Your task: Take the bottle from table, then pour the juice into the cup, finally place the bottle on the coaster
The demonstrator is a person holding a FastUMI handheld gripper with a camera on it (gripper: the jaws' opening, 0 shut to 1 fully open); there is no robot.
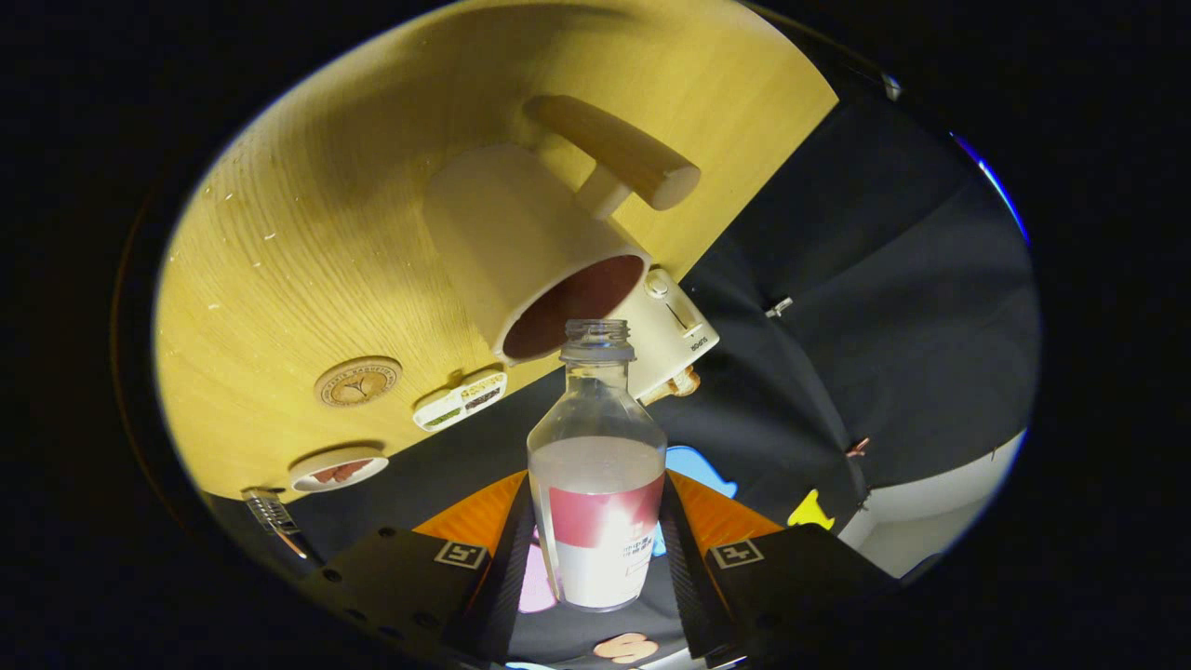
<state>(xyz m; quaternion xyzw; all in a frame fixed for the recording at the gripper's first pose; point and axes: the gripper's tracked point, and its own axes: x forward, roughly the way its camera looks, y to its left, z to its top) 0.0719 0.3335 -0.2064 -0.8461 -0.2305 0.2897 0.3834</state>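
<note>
Jaws closed on the bottle [596, 484], one ribbed black finger [510, 577] pressed against each side of its labelled lower body; gripper [595, 582] tilted strongly, so the table [307, 233] appears slanted across the view. Bottle clear, uncapped, red-and-white label around the lower half, pale liquid level standing just above the label. Open threaded mouth of the bottle pointing beyond the fingers, lying right at the rim of the cup [535, 261]; contact between the two not discernible. Cup cream-coloured outside, dark reddish-brown inside, standing on the light wooden table with its opening turned towards the camera. Wooden handle [619, 154] with a rounded end projecting from the cup's side on a short pale stem. Round wooden coaster [358, 381] with an engraved emblem lying flat on the table, well apart from the cup and nearer the table edge. Small white rectangular item [461, 400] with dark and yellow markings just beside the coaster, at the table edge. Round white-rimmed dish [338, 468] with reddish contents further along the same edge. White toaster [675, 330] with a knob and a lever partly hidden behind the cup and the bottle neck. Dark cloth wall [884, 326] beyond the table.
</note>
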